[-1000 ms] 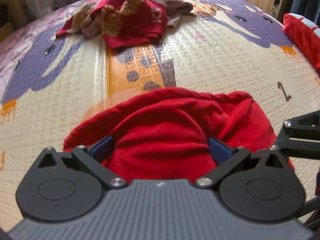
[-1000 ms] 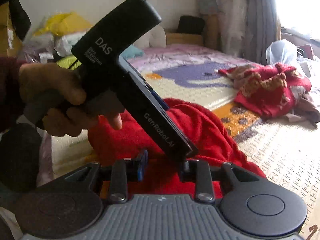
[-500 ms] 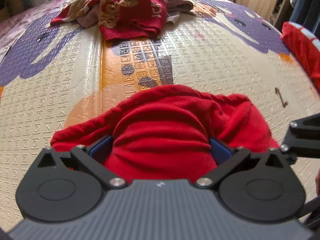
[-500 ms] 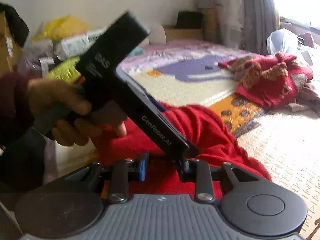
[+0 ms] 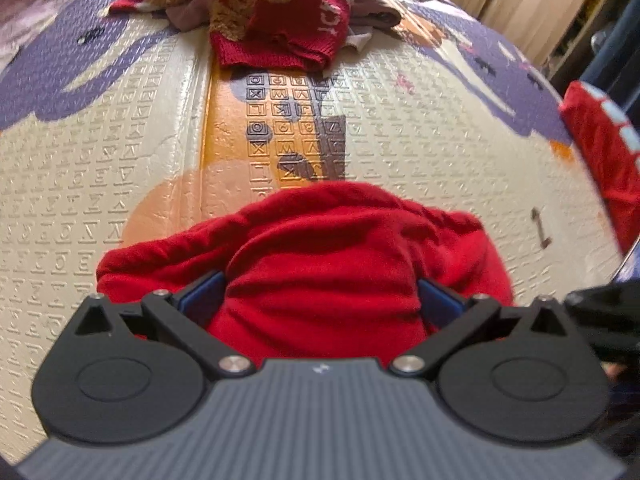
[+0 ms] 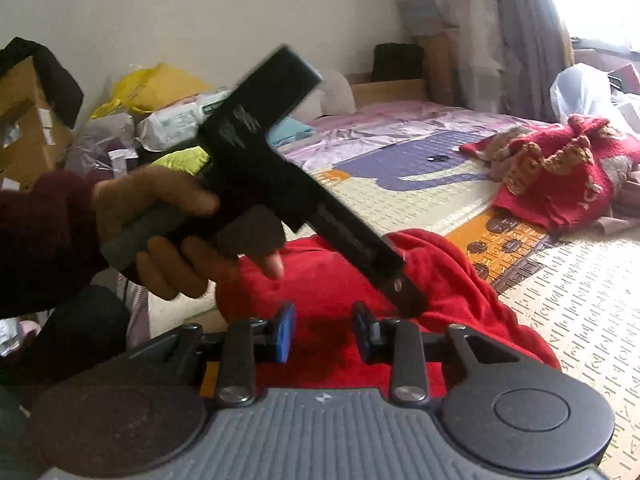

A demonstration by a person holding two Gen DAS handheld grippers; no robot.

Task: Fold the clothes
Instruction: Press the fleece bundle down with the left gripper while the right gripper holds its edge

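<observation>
Two hand-held grippers meet over one red garment (image 5: 320,264) bunched on the patterned play mat (image 5: 120,160) of the bed. From my left wrist camera, my left hand-held gripper (image 5: 320,300) stands wide, its blue pads (image 5: 202,298) flanking a thick hump of the red cloth; whether they press it I cannot tell. From my right wrist camera, my right hand-held gripper (image 6: 323,334) is set narrow, jaws parted with a clear gap, red fabric lying beneath and beyond them and nothing pinched between the pads. My left hand (image 6: 160,224), in a dark red sleeve (image 6: 44,236), grips the black handle of the left tool, which slants down into the garment's near fold. Farther up the mat lies a heap of red knitted clothes with tan trim (image 5: 276,12). Another red piece (image 5: 600,152) sits at the mat's right edge. Boxes and bags crowd the wall behind.
</observation>
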